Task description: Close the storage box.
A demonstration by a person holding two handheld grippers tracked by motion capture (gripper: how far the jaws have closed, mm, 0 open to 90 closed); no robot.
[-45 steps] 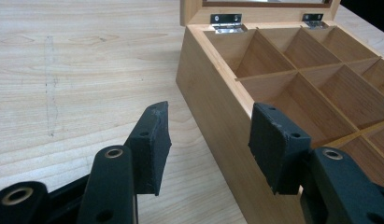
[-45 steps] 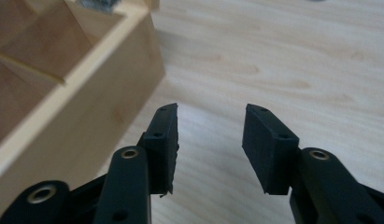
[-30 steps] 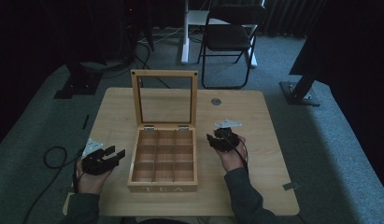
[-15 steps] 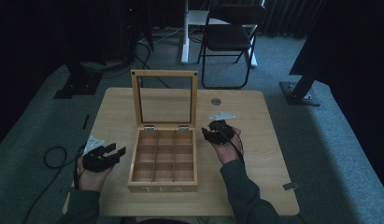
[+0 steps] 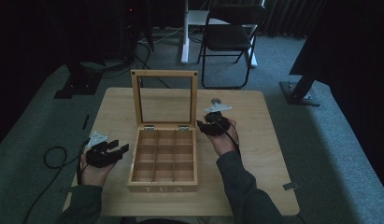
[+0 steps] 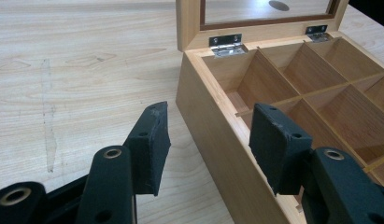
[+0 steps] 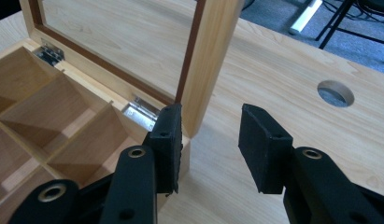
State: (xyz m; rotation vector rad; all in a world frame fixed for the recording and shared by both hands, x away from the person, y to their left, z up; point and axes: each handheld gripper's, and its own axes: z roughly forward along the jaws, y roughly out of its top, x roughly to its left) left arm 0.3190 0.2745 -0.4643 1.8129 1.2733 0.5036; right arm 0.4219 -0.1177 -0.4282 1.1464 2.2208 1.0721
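One cable is seen looping off the table's left edge onto the grey carpet. Left gripper, held in the left hand, is seen near the left side of the wooden tea box, on the light wooden table; a grey three-cornered plate is carried on top of it. In the left gripper view the jaws of that gripper are spread wide with nothing between the pads but the box's left wall beyond them; whether a pad touches the wall cannot be told. The box is placed at the table's middle. One word, "TEA", is read on its front face. Nine compartments are counted, in three rows of three; all nine are seen bare. One lid, a wooden frame with a clear pane, is stood upright at the back, and two metal hinges are counted at its foot. Right gripper, held in the right hand, is seen just beside the box's rear right corner. In the right gripper view its jaws are parted wide and nothing is gripped; the lid's right post is seen ahead, in line with the gap. One round hole is cut in the table to the right. One folding chair is stood on the floor behind the table.
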